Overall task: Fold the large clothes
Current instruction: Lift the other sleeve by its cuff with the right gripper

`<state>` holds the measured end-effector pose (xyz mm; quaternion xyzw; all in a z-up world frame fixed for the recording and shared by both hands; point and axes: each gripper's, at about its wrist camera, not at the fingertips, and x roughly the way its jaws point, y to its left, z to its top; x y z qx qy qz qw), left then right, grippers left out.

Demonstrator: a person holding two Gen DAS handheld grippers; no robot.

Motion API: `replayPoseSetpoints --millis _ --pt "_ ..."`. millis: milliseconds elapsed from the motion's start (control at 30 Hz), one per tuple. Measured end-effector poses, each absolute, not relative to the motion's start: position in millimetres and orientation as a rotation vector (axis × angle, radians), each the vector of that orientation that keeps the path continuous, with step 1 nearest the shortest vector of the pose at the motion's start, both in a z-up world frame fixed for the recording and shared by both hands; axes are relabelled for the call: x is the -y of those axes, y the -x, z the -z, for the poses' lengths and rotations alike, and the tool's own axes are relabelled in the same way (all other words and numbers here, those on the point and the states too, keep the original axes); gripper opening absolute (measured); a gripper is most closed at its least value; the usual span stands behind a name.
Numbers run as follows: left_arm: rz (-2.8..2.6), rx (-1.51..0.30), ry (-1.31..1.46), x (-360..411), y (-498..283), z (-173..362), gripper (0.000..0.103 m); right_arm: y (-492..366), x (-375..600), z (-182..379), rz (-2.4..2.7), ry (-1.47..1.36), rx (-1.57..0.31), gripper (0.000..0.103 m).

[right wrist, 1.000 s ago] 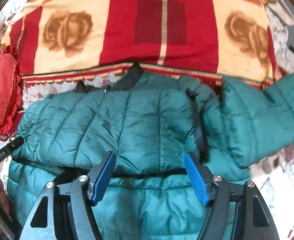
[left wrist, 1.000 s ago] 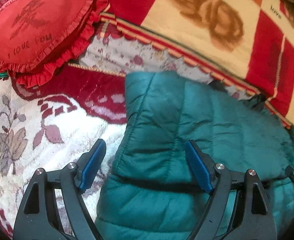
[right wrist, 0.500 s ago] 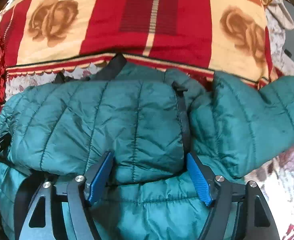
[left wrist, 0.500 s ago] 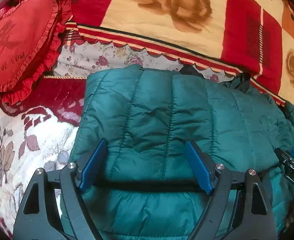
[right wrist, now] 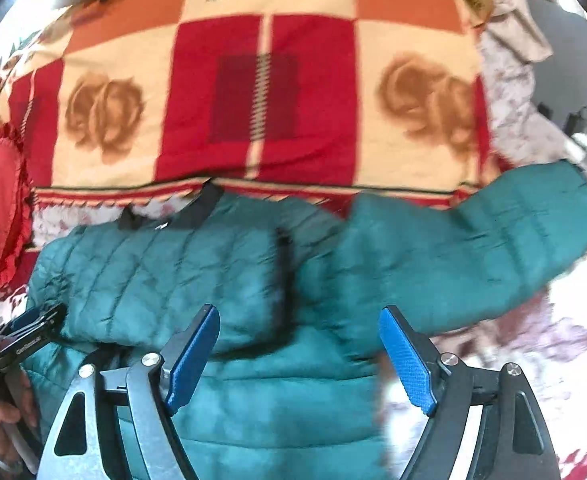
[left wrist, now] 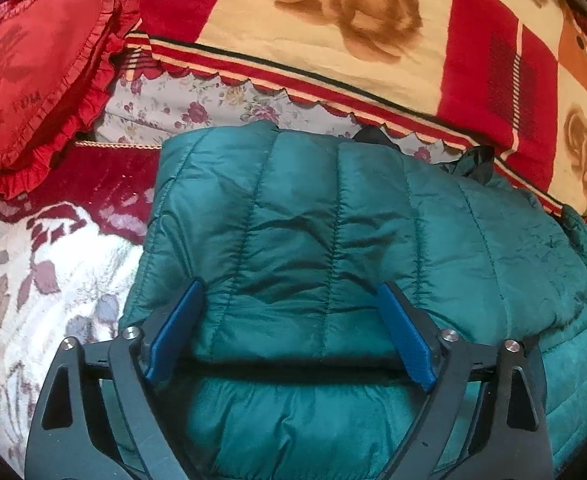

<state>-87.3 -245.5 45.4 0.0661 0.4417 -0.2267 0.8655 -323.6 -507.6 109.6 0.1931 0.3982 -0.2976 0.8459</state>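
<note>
A teal quilted puffer jacket (left wrist: 333, 240) lies flat on the bed, with its left sleeve folded across the body. My left gripper (left wrist: 289, 332) is open just above that folded sleeve, holding nothing. In the right wrist view the jacket (right wrist: 173, 272) fills the middle and its right sleeve (right wrist: 473, 240) stretches out to the right. My right gripper (right wrist: 299, 356) is open above the jacket's lower body, empty. The left gripper (right wrist: 25, 340) shows at the left edge of that view, over the jacket's left side.
A red, cream and orange rose-patterned blanket (left wrist: 353, 40) (right wrist: 273, 100) lies behind the jacket. A red heart-shaped frilled cushion (left wrist: 33, 72) sits at the far left. The floral bedspread (left wrist: 33, 280) surrounds the jacket, also at the right (right wrist: 553, 340).
My left gripper has moved right and forward over the folded sleeve. My right gripper has swung right, bringing the outstretched right sleeve into fuller view. Both stay open.
</note>
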Motion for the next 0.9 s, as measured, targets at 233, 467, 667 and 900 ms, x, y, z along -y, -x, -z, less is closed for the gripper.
replayPoseSetpoints --millis 233,467,667,900 --pt "0.518 -0.927 -0.062 237.0 85.2 -44.5 0.093 384.4 560.0 -109.3 0.811 -0.409 -0.821 0.081" --pt "0.54 -0.937 -0.051 237.8 84.8 -43.2 0.099 437.2 627.8 -108.3 0.964 -0.46 -0.77 0.086" --pt "0.574 -0.935 0.022 228.6 83.0 -43.0 0.099 486.5 698.9 -107.1 1.1 -0.58 -0.698 0.086" --pt "0.568 -0.938 0.013 232.2 83.6 -43.1 0.1 505.4 761.7 -90.2 1.174 -0.689 -0.698 0.086"
